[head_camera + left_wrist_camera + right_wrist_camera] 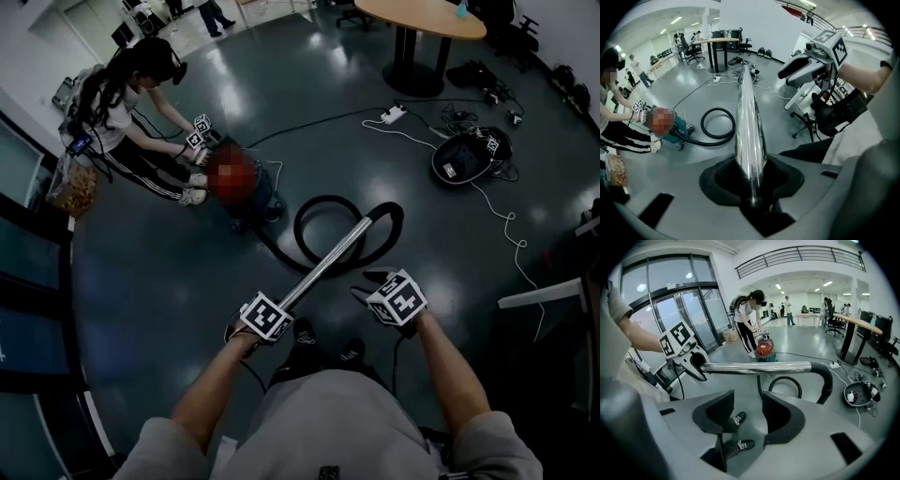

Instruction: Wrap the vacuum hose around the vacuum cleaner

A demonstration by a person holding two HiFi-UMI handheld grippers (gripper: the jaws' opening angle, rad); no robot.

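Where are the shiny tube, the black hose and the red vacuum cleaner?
Shiny tube [327, 263]: head view, middle of its length.
Black hose [396, 225]: head view, thick bend beside the tube.
Vacuum cleaner [764, 350]: right gripper view, red top.

Chrome wand [754, 367] beyond empty, parted right gripper [748, 401]

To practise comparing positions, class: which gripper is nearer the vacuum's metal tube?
Left. The left gripper clamps the metal tube at its end; the right gripper hangs open beside it, not touching.
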